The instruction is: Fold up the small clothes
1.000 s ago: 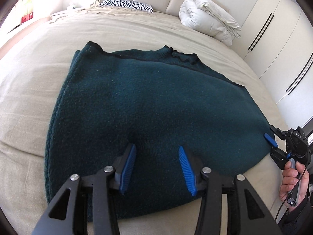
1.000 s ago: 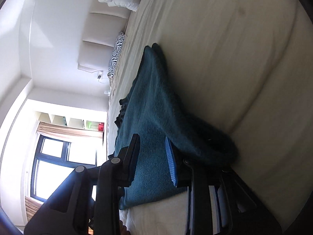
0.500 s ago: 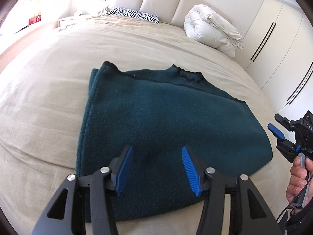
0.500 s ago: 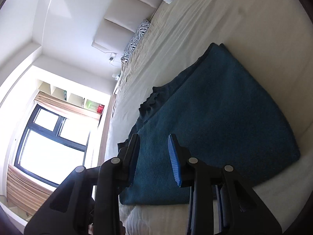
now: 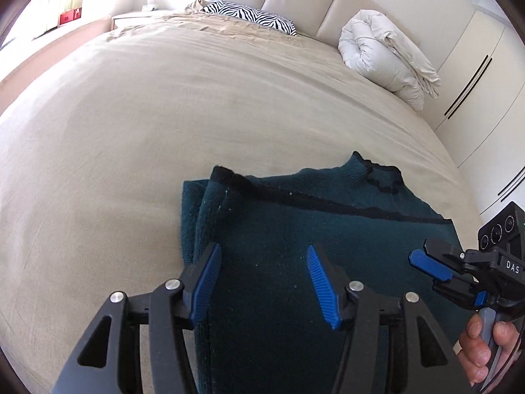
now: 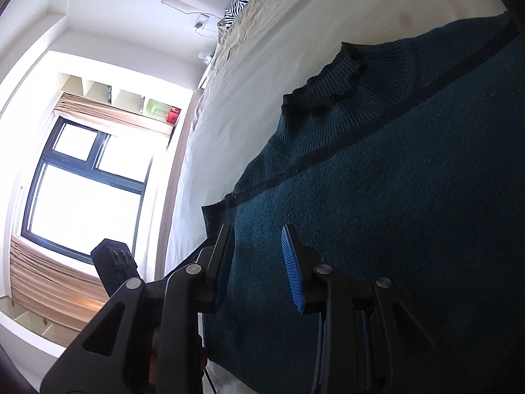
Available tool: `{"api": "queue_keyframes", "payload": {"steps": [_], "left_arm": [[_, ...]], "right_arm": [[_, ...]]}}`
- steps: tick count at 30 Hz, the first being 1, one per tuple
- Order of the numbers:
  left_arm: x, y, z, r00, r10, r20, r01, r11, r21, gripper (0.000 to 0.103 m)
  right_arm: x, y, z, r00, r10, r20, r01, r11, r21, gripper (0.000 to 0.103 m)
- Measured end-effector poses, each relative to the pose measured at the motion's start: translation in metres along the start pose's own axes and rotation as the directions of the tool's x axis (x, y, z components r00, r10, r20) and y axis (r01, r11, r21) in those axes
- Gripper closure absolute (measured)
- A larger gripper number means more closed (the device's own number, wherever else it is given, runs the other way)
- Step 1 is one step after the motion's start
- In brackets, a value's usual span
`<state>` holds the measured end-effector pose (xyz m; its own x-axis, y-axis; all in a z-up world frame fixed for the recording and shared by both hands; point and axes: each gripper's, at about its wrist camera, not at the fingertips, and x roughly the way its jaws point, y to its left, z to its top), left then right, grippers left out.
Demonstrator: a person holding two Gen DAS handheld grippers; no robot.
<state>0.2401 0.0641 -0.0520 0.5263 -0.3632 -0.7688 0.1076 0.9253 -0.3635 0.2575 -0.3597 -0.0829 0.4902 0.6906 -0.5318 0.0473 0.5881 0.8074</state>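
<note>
Hovering nearest to me, the left gripper (image 5: 262, 282) is hanging above the near part of the dark teal sweater (image 5: 328, 229), its blue pads spread apart and clasping nothing, the jaws having just been opening with only air between them. Off to the right, the right gripper (image 5: 430, 271) is waiting over the sweater's right edge, a person's hand (image 5: 482, 344) wrapping its handle; its jaws are standing parted and empty as well, having just been opening a little. Beyond them, the sweater is lying flat on the beige bed (image 5: 164, 115), already doubled over so a dark hem band is crossing it and the ribbed collar (image 5: 380, 177) is peeking out at its far edge. One fold is looking finished, I'd judge, and both tools are sitting between grasps. Next would probably be pinching one side edge and carrying it across, keeping layers aligned. Farther back, a zebra pillow (image 5: 249, 16) and a rolled white duvet (image 5: 387, 59) are resting by the headboard.
</note>
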Motion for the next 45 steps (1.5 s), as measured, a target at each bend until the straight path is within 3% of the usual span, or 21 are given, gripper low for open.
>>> {"api": "queue_keyframes", "payload": {"steps": [4, 6, 8, 10, 12, 13, 15, 18, 22, 29, 35, 38, 41, 43, 45], "left_arm": [[-0.002, 0.012, -0.009, 0.996, -0.082, 0.036, 0.083, 0.996, -0.018, 0.045], [-0.005, 0.021, -0.007, 0.989, -0.142, 0.04, 0.145, 0.988, -0.057, 0.045], [-0.013, 0.032, -0.008, 0.98, -0.194, 0.047, 0.198, 0.975, -0.102, 0.045], [-0.028, 0.04, -0.013, 0.979, -0.192, 0.07, 0.2, 0.97, -0.135, 0.045], [-0.046, 0.046, -0.021, 0.981, -0.169, 0.095, 0.183, 0.971, -0.155, 0.04], [-0.053, 0.05, -0.027, 0.977, -0.183, 0.106, 0.199, 0.965, -0.171, 0.036], [-0.06, 0.059, -0.038, 0.973, -0.211, 0.092, 0.227, 0.947, -0.228, 0.032], [-0.057, 0.066, -0.056, 0.965, -0.26, 0.034, 0.258, 0.921, -0.29, 0.033], [-0.059, 0.064, -0.062, 0.959, -0.285, 0.004, 0.273, 0.914, -0.299, 0.033], [-0.046, 0.065, -0.059, 0.918, -0.391, -0.063, 0.347, 0.87, -0.35, 0.033], [-0.032, 0.082, -0.058, 0.859, -0.51, -0.031, 0.434, 0.761, -0.482, 0.035], [-0.032, 0.071, -0.058, 0.862, -0.502, -0.066, 0.424, 0.787, -0.448, 0.036], [-0.033, 0.063, -0.059, 0.865, -0.494, -0.088, 0.417, 0.806, -0.421, 0.046], [-0.03, 0.066, -0.062, 0.868, -0.487, -0.098, 0.404, 0.807, -0.43, 0.075], [-0.026, 0.073, -0.066, 0.867, -0.489, -0.097, 0.399, 0.796, -0.455, 0.083]], "right_arm": [[-0.008, -0.043, 0.021, 0.999, -0.007, 0.043, 0.005, 0.999, 0.054, 0.075], [-0.02, -0.061, 0.03, 0.997, 0.013, 0.081, -0.02, 0.996, 0.089, 0.075], [-0.042, -0.073, 0.034, 0.992, -0.018, 0.127, 0.004, 0.994, 0.105, 0.075], [-0.061, -0.077, 0.035, 0.986, -0.049, 0.157, 0.032, 0.994, 0.108, 0.075], [-0.078, -0.077, 0.03, 0.984, -0.065, 0.169, 0.047, 0.993, 0.106, 0.07], [-0.083, -0.076, 0.028, 0.983, -0.066, 0.169, 0.049, 0.994, 0.101, 0.059], [-0.085, -0.069, 0.022, 0.982, -0.073, 0.173, 0.059, 0.995, 0.082, 0.05], [-0.07, -0.055, 0.012, 0.991, -0.051, 0.127, 0.044, 0.997, 0.057, 0.047], [-0.041, -0.025, -0.004, 0.999, -0.018, 0.03, 0.019, 1.0, -0.016, 0.047], [-0.006, 0.007, -0.028, 0.995, 0.03, -0.095, -0.035, 0.998, -0.05, 0.047], [0.011, 0.019, -0.037, 0.988, 0.053, -0.146, -0.061, 0.997, -0.051, 0.047], [0.022, 0.027, -0.036, 0.984, 0.061, -0.167, -0.071, 0.996, -0.053, 0.047], [0.035, 0.036, -0.034, 0.979, 0.07, -0.192, -0.084, 0.994, -0.063, 0.047], [0.047, 0.043, -0.033, 0.975, 0.068, -0.213, -0.085, 0.994, -0.07, 0.047], [0.062, 0.048, -0.031, 0.97, 0.065, -0.233, -0.084, 0.994, -0.072, 0.047]]}}
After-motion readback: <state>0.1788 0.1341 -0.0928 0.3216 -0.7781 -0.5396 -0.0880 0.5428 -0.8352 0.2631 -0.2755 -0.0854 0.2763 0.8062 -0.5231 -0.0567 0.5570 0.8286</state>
